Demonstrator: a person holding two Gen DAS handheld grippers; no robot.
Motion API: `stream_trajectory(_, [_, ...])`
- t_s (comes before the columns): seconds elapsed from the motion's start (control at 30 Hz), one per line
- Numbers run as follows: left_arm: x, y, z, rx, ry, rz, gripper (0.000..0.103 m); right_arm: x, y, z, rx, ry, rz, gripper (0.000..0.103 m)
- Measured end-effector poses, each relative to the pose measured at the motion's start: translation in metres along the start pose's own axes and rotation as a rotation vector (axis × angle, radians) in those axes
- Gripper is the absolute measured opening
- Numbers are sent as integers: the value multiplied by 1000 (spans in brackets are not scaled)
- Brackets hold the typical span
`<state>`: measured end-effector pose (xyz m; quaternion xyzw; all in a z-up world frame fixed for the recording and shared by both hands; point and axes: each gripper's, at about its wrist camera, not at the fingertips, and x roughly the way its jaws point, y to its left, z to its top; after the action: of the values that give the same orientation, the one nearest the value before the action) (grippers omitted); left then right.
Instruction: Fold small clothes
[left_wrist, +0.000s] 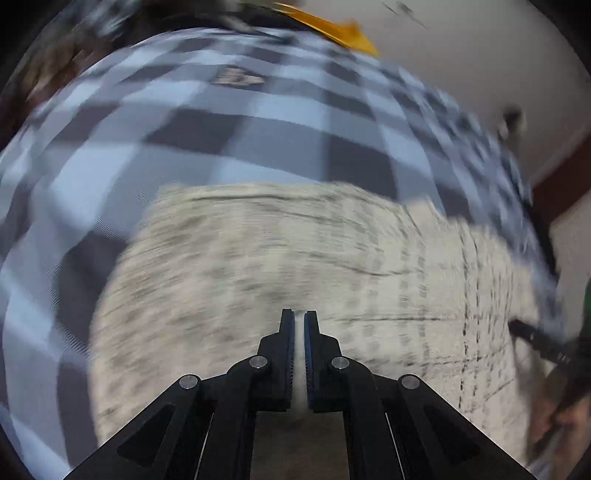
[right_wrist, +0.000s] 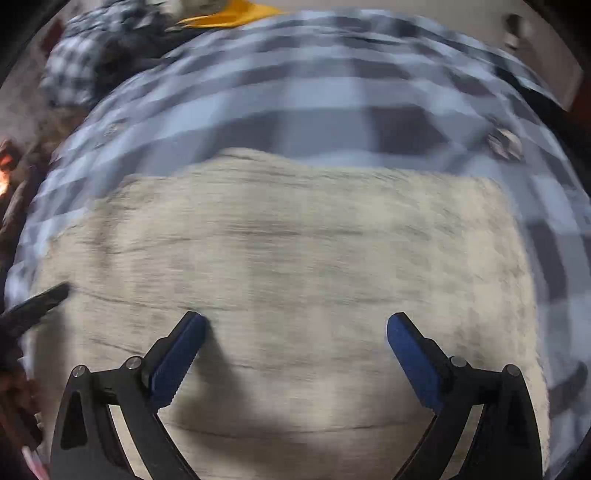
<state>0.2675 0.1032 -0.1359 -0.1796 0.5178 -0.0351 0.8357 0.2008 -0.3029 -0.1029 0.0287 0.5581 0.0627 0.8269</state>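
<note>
A cream garment with small dark marks (left_wrist: 295, 251) lies spread on a blue and grey checked cloth (left_wrist: 229, 122). Both views are blurred by motion. My left gripper (left_wrist: 299, 317) is shut over the garment's near edge, with a strip of pale cloth showing between its jaws. My right gripper (right_wrist: 295, 325) is open wide just above the same garment (right_wrist: 288, 236), with nothing between its fingers. The left gripper's tip (right_wrist: 44, 299) shows at the left edge of the right wrist view. The right gripper (left_wrist: 539, 339) shows at the right edge of the left wrist view.
A yellow cloth (left_wrist: 332, 29) lies at the far edge of the checked cloth (right_wrist: 332, 92); it also shows in the right wrist view (right_wrist: 236, 16). A small-checked garment pile (right_wrist: 77, 62) sits at the far left. A pale wall (left_wrist: 461, 55) stands behind.
</note>
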Motion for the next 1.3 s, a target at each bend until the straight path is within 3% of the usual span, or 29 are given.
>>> stream_trajectory(0.03, [-10,12,-3,-33,0,-2,4,-5,-12,0,38,-22,-3,97])
stream_trajectory(0.07, [-26,23,-9,-58,-18,-30,4,-13,-26,1,71,-39,-91,97])
stream_trajectory(0.1, [-49,32,-19,-67,-63,-71,4,-26,-36,-1,88,-58,-236,97])
stream_trajectory(0.13, [-65,32,-27,-53,-93,-68,4,-38,-43,0,95,-80,-300,97])
stream_trajectory(0.17, [-84,31,-37,-26,-123,-47,4,-55,-45,0,109,-103,-302,97])
stream_trajectory(0.33, [-158,-2,-86,252,-117,123,4,-134,-50,-25,359,-220,-47,97])
stream_trajectory(0.37, [-159,-13,-91,280,-113,111,4,-149,-41,-35,370,-245,5,97])
stream_trajectory(0.43, [-182,-13,-105,310,-86,-13,4,-156,-7,-37,339,-284,70,97])
stream_trajectory(0.5, [-185,-13,-118,300,-43,-73,4,-156,26,-48,236,-289,70,97])
stream_trajectory(0.6, [-198,-10,-144,312,-32,-10,4,-143,49,-56,133,-237,41,97])
stream_trajectory(0.7, [-197,-9,-160,369,24,24,4,-149,45,-72,124,-194,93,97])
stream_trajectory(0.77, [-203,-9,-167,395,3,67,4,-162,40,-81,117,-183,125,97])
stream_trajectory(0.93, [-211,-16,-170,425,-38,68,4,-182,23,-92,98,-161,89,97])
stream_trajectory(1.03, [-204,-18,-170,415,26,-24,4,-183,13,-103,114,-154,95,97])
stream_trajectory(1.13, [-198,-18,-173,403,59,-70,4,-182,3,-112,164,-150,242,98])
stream_trajectory(1.2, [-202,-25,-178,468,49,-158,4,-180,1,-110,179,-153,243,98])
stream_trajectory(1.3, [-201,-32,-180,503,46,-137,5,-171,7,-104,166,-129,267,98])
